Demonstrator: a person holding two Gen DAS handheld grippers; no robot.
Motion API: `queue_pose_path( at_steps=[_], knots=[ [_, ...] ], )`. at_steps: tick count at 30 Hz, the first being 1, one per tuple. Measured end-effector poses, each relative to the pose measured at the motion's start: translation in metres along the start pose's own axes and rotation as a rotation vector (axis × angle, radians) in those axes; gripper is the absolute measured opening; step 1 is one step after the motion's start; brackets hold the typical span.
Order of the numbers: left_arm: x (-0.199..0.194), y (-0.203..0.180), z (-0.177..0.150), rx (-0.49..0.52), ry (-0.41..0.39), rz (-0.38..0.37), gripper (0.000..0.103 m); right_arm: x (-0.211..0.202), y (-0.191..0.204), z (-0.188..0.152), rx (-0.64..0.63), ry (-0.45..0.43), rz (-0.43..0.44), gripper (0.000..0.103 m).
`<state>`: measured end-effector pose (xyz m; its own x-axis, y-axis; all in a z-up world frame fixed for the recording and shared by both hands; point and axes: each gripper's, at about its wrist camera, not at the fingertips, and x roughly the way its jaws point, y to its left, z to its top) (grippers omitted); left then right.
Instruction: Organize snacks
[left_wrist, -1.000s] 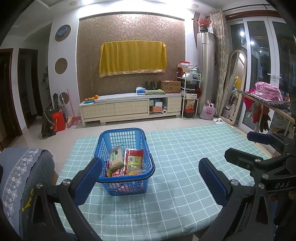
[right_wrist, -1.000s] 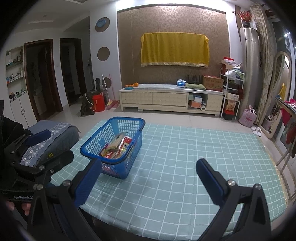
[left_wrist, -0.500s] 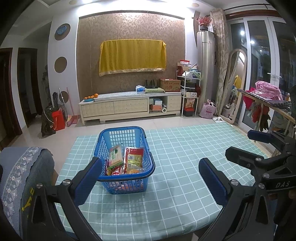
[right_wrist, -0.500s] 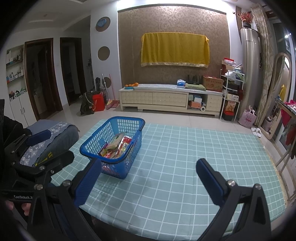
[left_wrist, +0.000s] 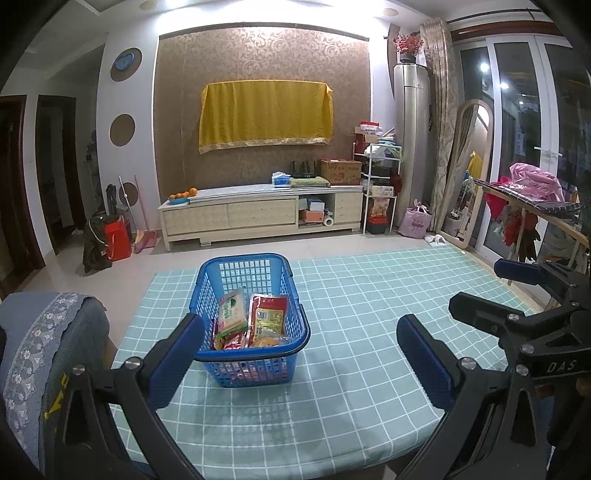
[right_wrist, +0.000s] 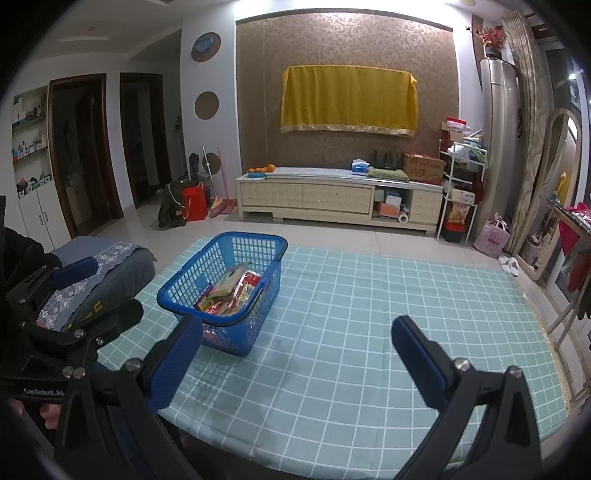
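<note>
Teal checked tablecloth (left_wrist: 351, 332) bears a blue basket (left_wrist: 251, 321) of snacks (left_wrist: 255, 321); both claws gape, released.

Blue plastic mesh basket (left_wrist: 251, 321), glossy foil snack packets (left_wrist: 267, 314), matt checked cloth tablecloth (left_wrist: 369, 332)

Patterned brown wall (left_wrist: 264, 55), yellow drape (left_wrist: 265, 112) — cream cabinet (left_wrist: 258, 216), pale tiled floor (left_wrist: 74, 280).

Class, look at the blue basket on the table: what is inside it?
The basket holds a pile of snack packets: a green-and-white one leans beside a red-and-yellow one, with more red and orange packs below. How many lie underneath is hidden by the top ones and the mesh walls.
</note>
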<state>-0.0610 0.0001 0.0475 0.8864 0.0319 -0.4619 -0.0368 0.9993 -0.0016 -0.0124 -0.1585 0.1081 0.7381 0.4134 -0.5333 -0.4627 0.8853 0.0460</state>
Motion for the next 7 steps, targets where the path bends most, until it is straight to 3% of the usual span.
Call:
queue_pose_path(
  at_steps=[7],
  knots=[
    [-0.0016,0.0005,-0.0017,0.004,-0.003,0.003,0.103,-0.0004,-0.0001,0.0006,-0.001,-0.001,0.0,0.103]
  ],
)
